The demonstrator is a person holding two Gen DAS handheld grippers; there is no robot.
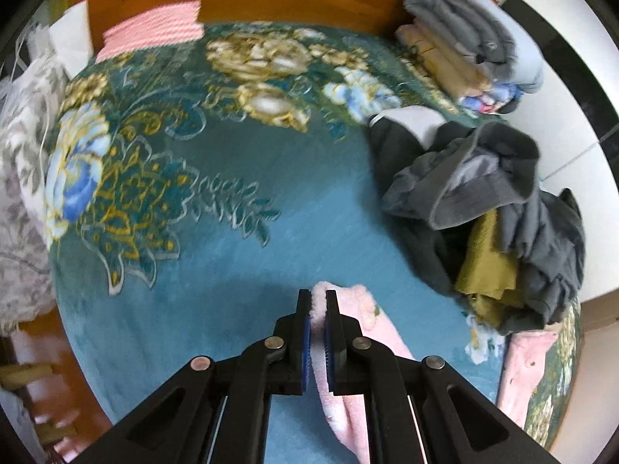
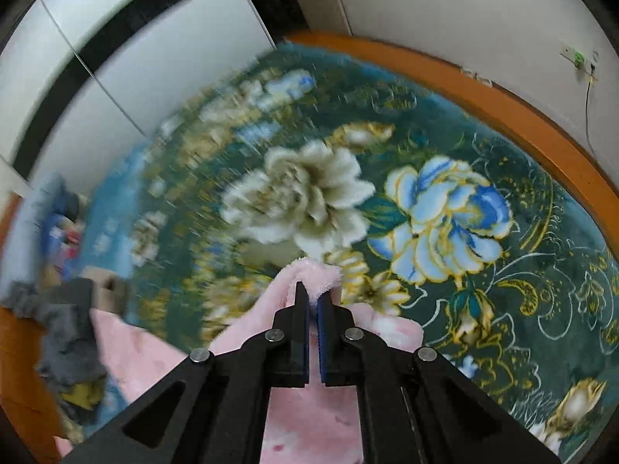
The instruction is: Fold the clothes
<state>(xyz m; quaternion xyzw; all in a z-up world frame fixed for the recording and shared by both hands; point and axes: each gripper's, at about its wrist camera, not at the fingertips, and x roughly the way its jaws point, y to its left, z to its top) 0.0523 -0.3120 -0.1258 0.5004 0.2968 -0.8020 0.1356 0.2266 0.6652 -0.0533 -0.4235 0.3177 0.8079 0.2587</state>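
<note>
On the blanket [image 1: 232, 201], both grippers [image 1: 318, 297] [image 2: 313, 290] pinch 1 pink garment [image 2: 309, 417].

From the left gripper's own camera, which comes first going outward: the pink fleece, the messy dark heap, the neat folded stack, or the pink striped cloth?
1. Pink fleece garment: pinched in the left gripper.
2. Dark heap of unfolded clothes: to the right, midway up the bed.
3. Folded stack at far right and pink striped cloth at far left: both at the bed's far edge, too close to call.
</note>
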